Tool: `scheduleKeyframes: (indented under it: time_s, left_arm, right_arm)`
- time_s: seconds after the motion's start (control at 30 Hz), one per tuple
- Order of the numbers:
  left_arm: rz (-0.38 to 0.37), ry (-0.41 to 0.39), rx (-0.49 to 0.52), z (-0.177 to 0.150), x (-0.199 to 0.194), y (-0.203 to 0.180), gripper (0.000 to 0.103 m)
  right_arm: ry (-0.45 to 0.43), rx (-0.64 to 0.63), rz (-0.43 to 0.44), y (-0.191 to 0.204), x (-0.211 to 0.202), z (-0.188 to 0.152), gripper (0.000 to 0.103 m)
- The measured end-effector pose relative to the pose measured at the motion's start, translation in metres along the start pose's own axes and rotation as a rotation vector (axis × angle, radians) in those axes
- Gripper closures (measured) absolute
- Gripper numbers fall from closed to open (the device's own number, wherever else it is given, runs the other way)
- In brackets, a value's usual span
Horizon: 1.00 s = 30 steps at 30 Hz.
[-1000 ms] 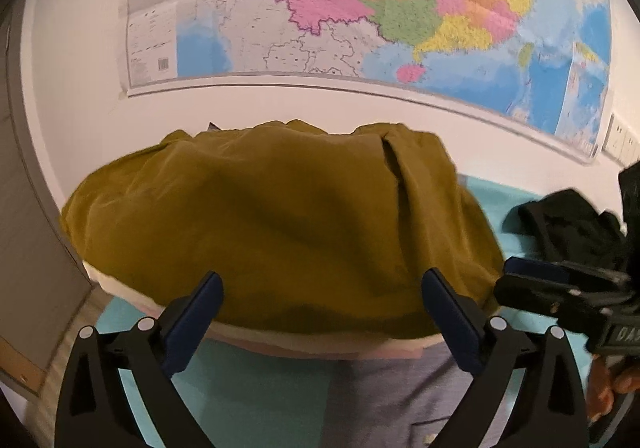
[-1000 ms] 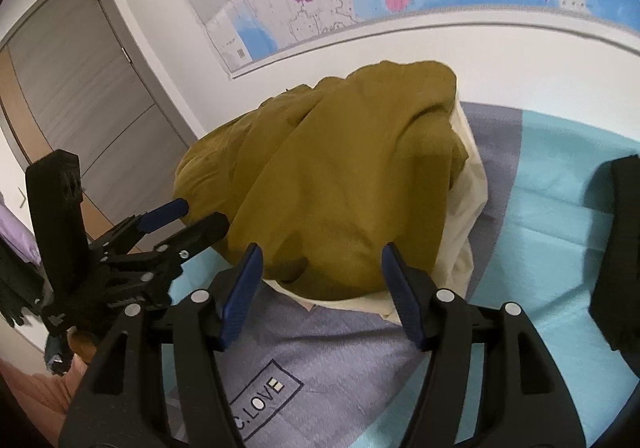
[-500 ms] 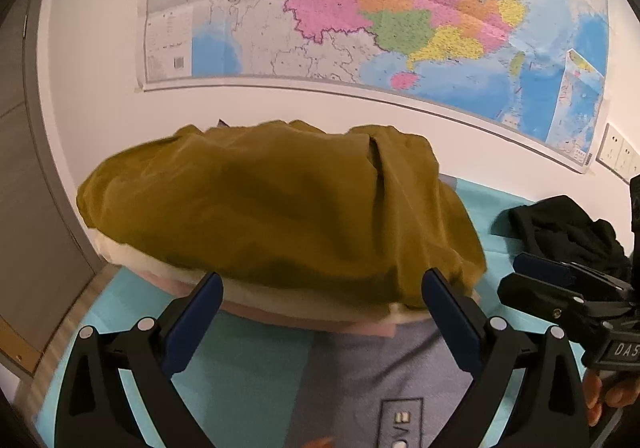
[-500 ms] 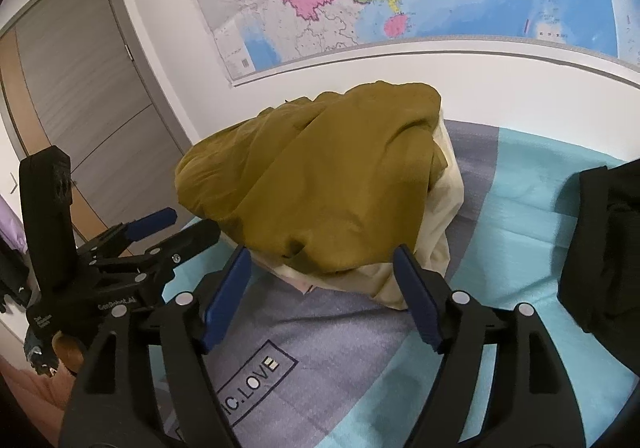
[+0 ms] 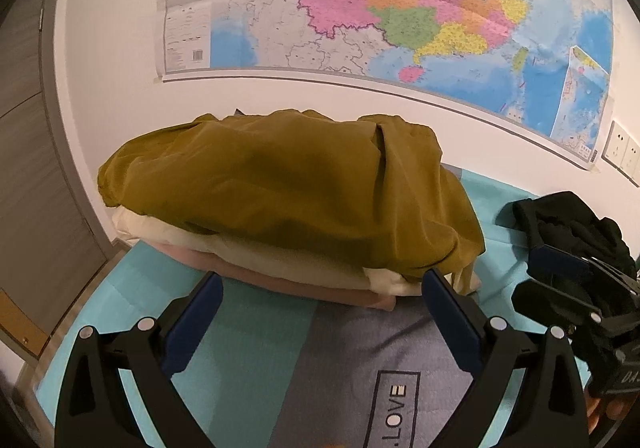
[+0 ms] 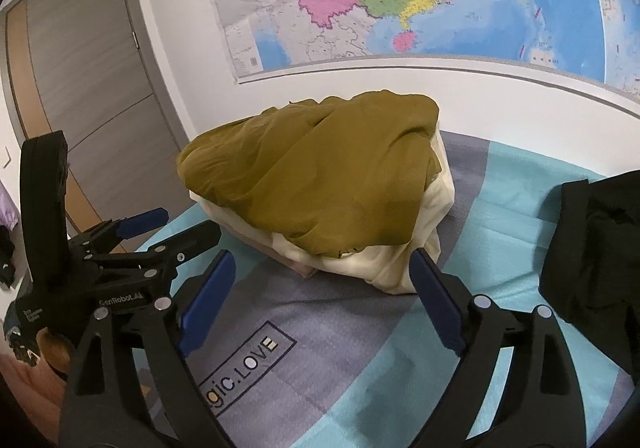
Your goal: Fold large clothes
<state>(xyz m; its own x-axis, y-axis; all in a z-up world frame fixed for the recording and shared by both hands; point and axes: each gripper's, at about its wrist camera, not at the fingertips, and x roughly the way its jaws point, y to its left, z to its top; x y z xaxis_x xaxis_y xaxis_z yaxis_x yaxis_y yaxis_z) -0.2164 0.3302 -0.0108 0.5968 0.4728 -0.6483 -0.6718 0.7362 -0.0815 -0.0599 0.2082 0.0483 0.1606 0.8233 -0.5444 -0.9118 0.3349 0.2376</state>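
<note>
Stack (image 5: 304, 268) at twelve o'clock looks done, olive garment (image 5: 288, 191) folded on top. Black clothing (image 6: 592, 248) at three o'clock lies unfolded. Left gripper (image 5: 320, 322) and right gripper (image 6: 320, 300) gape empty.

Bedsheet (image 6: 360, 380): "gic.LOVE" boxed print. Left claw (image 6: 172, 224) body: "GenRobot.AI".

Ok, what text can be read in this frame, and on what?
"gic.LOVE", start cut off: boxed print on the bedsheet.
".LOVE": same print, left view.
"GenRobot.AI": left gripper body, right view.
"DAS": right gripper body, cut off.
Map labels: too small to read.
</note>
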Motion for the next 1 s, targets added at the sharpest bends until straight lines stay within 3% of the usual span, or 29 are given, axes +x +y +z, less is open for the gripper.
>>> scheduleKeyframes:
  time_s: [1.0]
  left_arm:
    - [0.051,0.001,0.012,-0.016,-0.022,-0.015,0.007]
  right_arm:
    - [-0.041,-0.035,-0.006,0.009,-0.031,-0.019,0.006]
